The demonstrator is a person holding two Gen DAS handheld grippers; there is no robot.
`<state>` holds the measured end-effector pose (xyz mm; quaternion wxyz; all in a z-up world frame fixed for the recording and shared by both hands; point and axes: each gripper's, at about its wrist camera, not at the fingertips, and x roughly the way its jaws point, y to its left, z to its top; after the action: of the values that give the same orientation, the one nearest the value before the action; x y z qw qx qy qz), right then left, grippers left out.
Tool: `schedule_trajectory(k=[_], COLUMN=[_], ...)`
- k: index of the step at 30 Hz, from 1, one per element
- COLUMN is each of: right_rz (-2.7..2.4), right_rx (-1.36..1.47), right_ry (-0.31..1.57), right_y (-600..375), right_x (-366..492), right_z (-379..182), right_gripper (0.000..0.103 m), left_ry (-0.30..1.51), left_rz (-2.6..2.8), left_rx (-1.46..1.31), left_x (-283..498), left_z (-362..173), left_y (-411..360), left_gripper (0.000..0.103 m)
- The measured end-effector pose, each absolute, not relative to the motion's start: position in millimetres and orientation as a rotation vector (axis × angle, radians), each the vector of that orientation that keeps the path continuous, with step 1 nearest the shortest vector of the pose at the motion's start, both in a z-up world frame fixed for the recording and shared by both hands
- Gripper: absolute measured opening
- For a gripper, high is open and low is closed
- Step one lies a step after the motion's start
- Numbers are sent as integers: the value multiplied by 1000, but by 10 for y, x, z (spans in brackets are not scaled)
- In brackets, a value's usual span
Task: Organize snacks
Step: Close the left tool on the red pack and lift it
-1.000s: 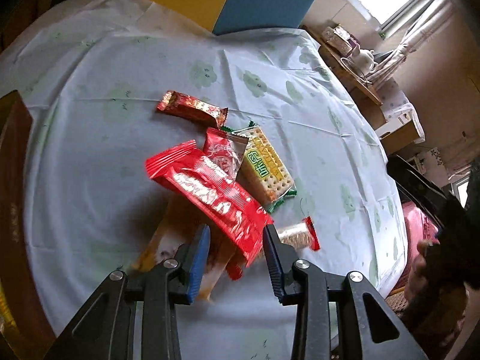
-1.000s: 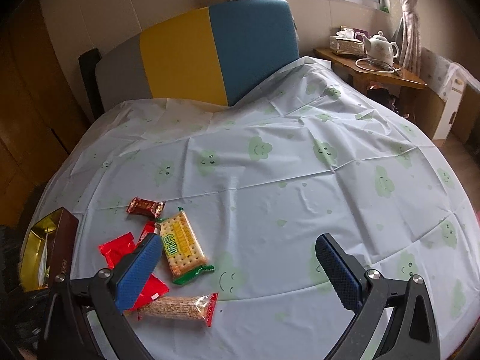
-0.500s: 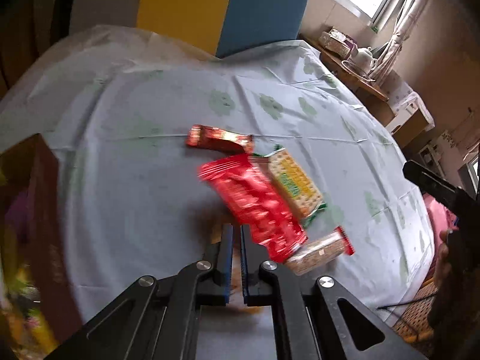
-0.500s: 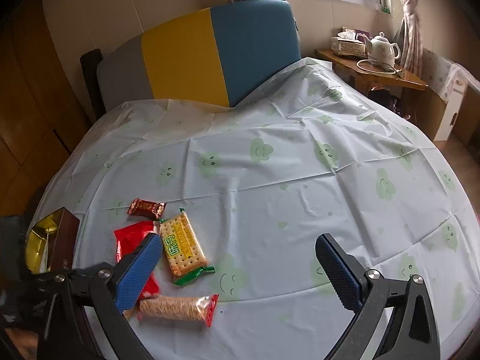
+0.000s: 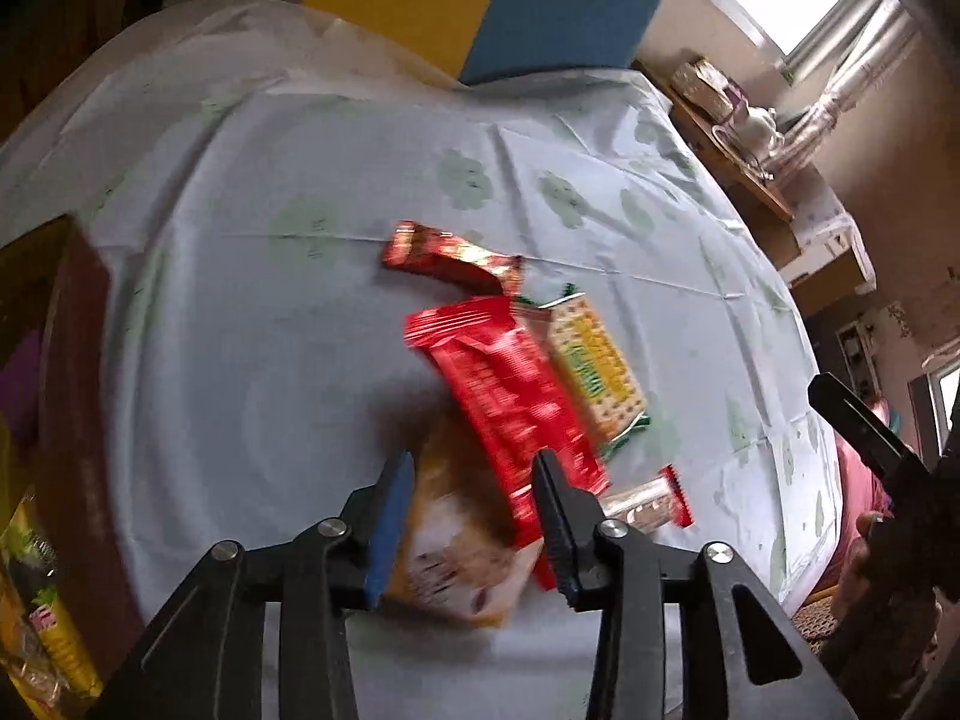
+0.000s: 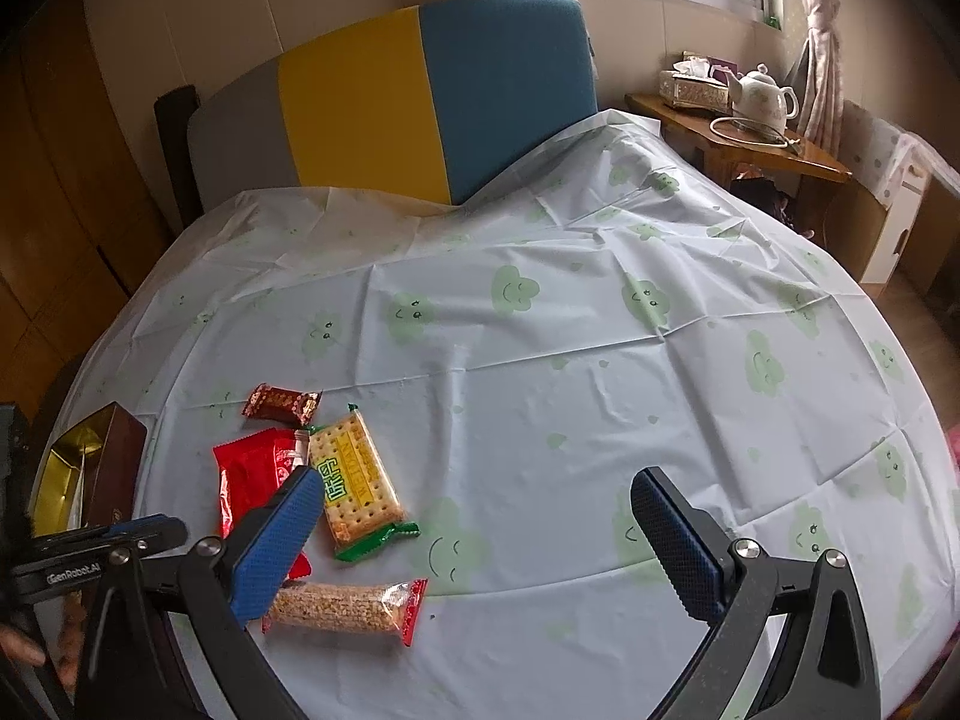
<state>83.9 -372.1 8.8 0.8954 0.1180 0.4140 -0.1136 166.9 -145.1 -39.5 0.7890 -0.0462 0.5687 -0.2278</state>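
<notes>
Tablecloth [image 6: 540, 420] carries the snack heap near its left edge, beside a brown box [image 6: 114, 468]. Left gripper [image 5: 474, 510], released, straddles an orange packet [image 5: 456, 552] under the red wrapper [image 5: 510, 396]; closing squarely on it alone seems wise. Right gripper [image 6: 474, 540] hangs agape. Blur hides the packet's label.

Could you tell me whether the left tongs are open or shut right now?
Open. The left tongs show a clear gap between the two fingers, straddling the orange packet and the near end of the red packet.
</notes>
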Motion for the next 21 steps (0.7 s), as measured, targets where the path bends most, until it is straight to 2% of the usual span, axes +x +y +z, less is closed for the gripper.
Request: schedule_trajectory(k=[2, 11, 13, 14, 18, 21], right_rz=[-232, -196, -192, -191, -191, -196], right_rx=[253, 270, 272, 274, 275, 266], right_ry=[853, 847, 845, 845, 847, 853], right_y=[-3731, -3717, -3710, -3710, -3714, -3705], right_x=[832, 832, 835, 835, 834, 842], right_z=[98, 126, 132, 133, 128, 114], right_gripper=[103, 103, 103, 103, 103, 103], left_ry=[1244, 1305, 1305, 1300, 1254, 1198], left_rz=[-491, -394, -384, -388, -424, -450], left_rx=[-94, 14, 26, 10, 21, 8], left_x=[1732, 2006, 2010, 2008, 1964, 1904], left_z=[-415, -629, -686, -701, -682, -557], left_y=[-1604, -2090, -2132, -2120, -2038, -1868], left_gripper=[70, 73, 69, 54, 48, 48])
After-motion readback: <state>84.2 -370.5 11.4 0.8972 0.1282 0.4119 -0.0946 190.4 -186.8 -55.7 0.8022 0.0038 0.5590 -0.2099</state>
